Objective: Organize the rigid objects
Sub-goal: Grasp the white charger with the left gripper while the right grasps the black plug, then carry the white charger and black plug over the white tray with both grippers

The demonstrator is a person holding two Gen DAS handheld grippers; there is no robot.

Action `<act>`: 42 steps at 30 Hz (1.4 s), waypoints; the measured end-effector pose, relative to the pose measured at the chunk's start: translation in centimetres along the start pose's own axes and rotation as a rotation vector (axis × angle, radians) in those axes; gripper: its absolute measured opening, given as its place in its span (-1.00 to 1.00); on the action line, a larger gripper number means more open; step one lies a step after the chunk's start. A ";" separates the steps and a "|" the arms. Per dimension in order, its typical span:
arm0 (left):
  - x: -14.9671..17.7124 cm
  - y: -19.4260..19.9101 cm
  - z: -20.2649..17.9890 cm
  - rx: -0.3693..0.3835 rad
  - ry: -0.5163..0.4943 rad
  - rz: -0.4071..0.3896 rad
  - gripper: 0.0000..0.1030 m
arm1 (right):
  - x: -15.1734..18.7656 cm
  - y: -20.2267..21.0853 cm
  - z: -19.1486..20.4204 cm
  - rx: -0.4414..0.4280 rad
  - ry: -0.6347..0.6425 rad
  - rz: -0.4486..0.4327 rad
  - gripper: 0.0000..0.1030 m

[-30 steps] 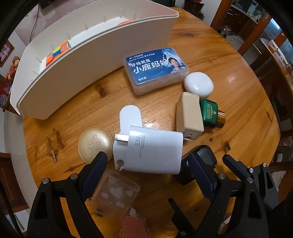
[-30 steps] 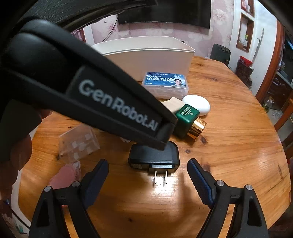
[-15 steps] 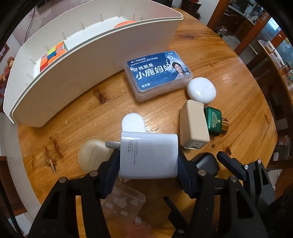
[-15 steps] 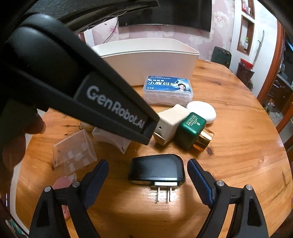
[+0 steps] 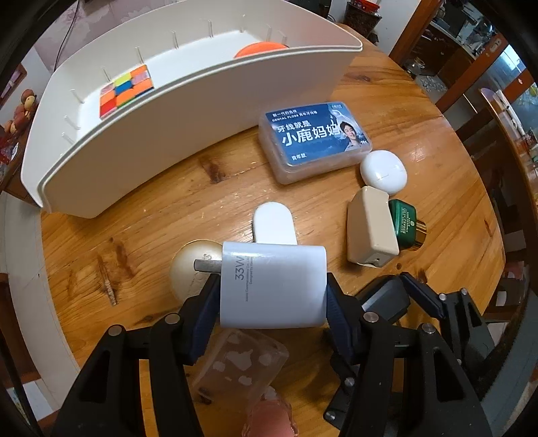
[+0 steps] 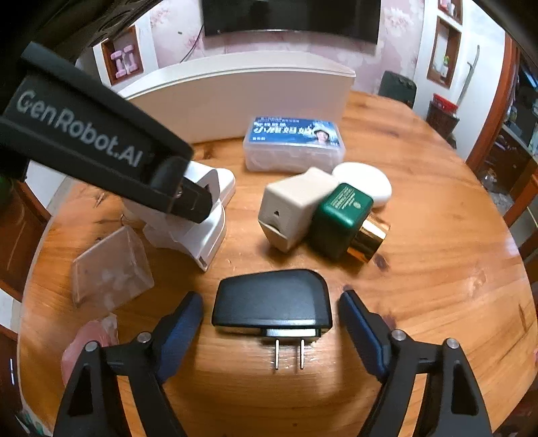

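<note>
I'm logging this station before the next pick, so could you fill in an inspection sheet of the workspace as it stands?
Surface: round wooden table, knots and scuffs.
Job's things: white 33W charger; black charger flat, prongs toward the camera; white bin holding a colour cube.
Clutter: floss box, white oval case, beige adapter, green bottle, gold lid, clear case.
Grippers: left gripper clamps the white charger; right gripper open around the black charger.
Cables: nothing seen on the table.
Surroundings: wall TV, shelves.

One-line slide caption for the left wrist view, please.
Left gripper clamps white charger above table; bin holds cube.
</note>
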State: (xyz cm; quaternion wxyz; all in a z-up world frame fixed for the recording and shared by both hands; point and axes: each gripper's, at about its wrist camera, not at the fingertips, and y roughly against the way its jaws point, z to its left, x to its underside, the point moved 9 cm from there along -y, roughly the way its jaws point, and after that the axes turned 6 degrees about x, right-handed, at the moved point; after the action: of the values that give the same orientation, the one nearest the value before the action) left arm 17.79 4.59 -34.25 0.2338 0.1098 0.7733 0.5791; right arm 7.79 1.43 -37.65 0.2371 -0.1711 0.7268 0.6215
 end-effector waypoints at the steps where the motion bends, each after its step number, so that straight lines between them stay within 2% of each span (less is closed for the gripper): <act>1: 0.0 0.1 0.0 -0.001 0.002 -0.003 0.21 | 0.0 0.1 0.2 -0.001 0.002 0.001 0.55; 4: 0.3 1.3 0.4 -0.004 0.008 -0.014 0.21 | -0.2 0.6 0.5 -0.010 0.012 -0.012 0.21; 12: 0.1 4.6 0.0 -0.002 0.008 -0.063 0.21 | -0.7 2.1 1.0 -0.071 0.032 0.041 0.21; 18: -1.7 9.0 -0.6 0.000 0.011 -0.138 0.21 | -4.6 6.9 0.3 -0.081 0.091 -0.056 0.21; 23: -4.7 13.7 -1.2 -0.016 0.008 -0.211 0.21 | -10.8 11.8 -1.1 -0.086 0.085 -0.161 0.21; 28: -8.2 18.6 -0.9 -0.064 0.006 -0.285 0.21 | -17.6 15.6 -2.4 -0.104 0.072 -0.238 0.21; 35: -13.2 23.5 -0.1 -0.094 0.015 -0.384 0.21 | -26.7 18.5 -4.1 -0.113 0.064 -0.284 0.21; 40: -17.0 24.8 0.9 -0.124 0.028 -0.426 0.21 | -32.4 18.6 -5.1 -0.111 0.059 -0.304 0.21; 42: -18.1 24.8 1.5 -0.136 0.038 -0.438 0.21 | -33.5 18.1 -5.1 -0.117 0.054 -0.308 0.21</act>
State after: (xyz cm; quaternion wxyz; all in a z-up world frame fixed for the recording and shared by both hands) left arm 31.67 5.41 -6.87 0.3459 -0.0876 0.7422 0.5673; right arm 25.07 -2.10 -3.49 0.2996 -0.3109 0.6605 0.6142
